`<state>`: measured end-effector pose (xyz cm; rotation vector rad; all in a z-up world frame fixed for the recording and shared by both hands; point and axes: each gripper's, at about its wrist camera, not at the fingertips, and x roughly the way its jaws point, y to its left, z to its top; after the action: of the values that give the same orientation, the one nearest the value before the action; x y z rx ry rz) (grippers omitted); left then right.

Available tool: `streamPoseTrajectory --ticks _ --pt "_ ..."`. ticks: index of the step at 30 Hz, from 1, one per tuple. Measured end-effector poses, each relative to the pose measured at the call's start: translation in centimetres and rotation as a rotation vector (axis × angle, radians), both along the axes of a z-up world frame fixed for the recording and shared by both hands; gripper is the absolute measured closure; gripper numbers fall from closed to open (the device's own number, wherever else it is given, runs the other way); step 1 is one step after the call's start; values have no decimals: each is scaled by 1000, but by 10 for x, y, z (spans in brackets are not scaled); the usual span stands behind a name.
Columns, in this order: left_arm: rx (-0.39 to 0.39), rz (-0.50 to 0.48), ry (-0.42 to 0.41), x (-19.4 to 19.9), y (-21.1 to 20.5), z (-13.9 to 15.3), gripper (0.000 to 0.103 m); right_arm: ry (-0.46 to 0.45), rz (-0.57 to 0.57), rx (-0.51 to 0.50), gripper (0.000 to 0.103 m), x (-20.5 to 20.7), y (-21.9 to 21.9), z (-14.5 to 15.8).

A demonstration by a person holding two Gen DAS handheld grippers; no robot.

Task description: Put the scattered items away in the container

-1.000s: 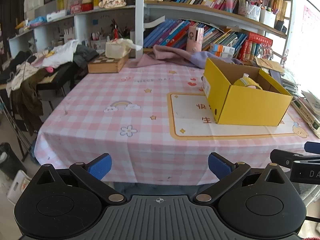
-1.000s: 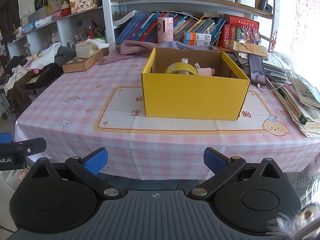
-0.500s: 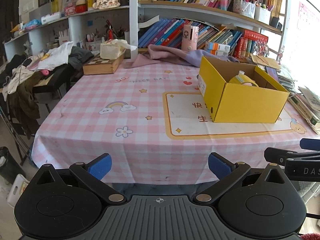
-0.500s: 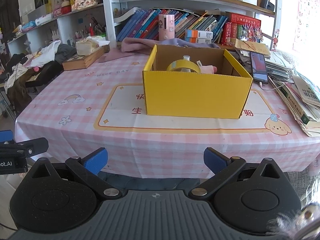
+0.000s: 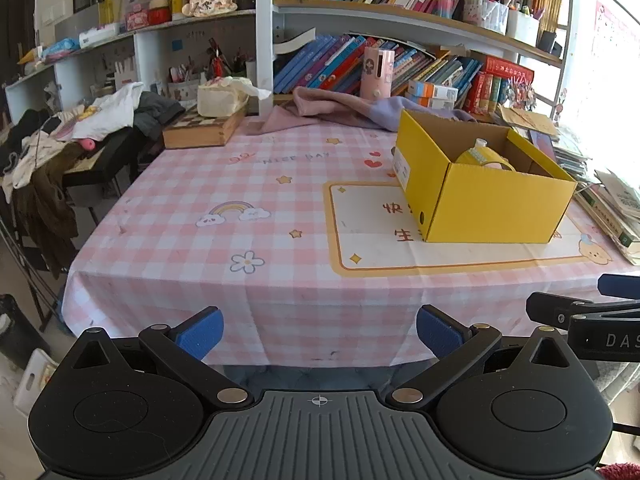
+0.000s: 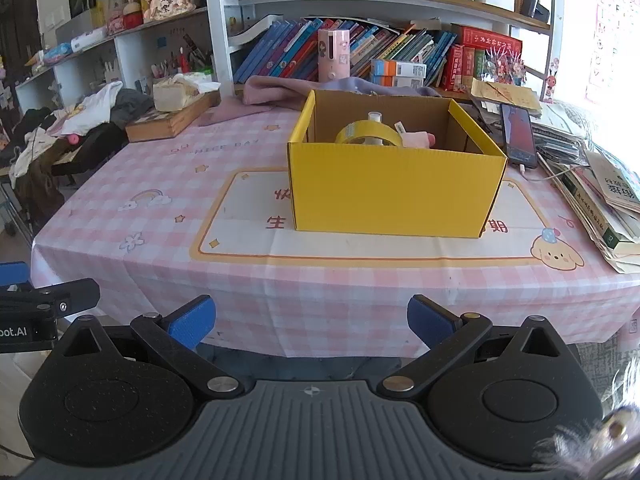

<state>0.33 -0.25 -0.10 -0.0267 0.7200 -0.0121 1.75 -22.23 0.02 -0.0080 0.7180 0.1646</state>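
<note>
Cluttered study room in daylight

Crowded bookshelves are seen at 12 o'clock; clothes are piled at 9 o'clock; brightness is admitted by a window at 2 o'clock.

Left gripper: black housing, ribbed grey centre plate with a crosshair mark, two round black discs, silver pivot screws, blue pads on black linkage fingers. Right gripper: identical build; white lettering, partly cut off, on its side. Pale fuzzy material at the lower corner, possibly a sleeve.

Home study room: crammed bookshelves, clothes pile, pink gingham tablecloth.
</note>
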Motion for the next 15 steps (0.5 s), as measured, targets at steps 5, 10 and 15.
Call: streamPoseTrajectory --ticks 5,10,15 --pt "1 -9 2 -1 -2 -1 0 3 4 -2 0 -1 0 0" --pt "1 -10 3 -1 -2 0 0 4 6 -3 0 -1 1 0" --pt "4 -13 7 -1 -4 -1 0 10 9 -1 0 -1 0 -2"
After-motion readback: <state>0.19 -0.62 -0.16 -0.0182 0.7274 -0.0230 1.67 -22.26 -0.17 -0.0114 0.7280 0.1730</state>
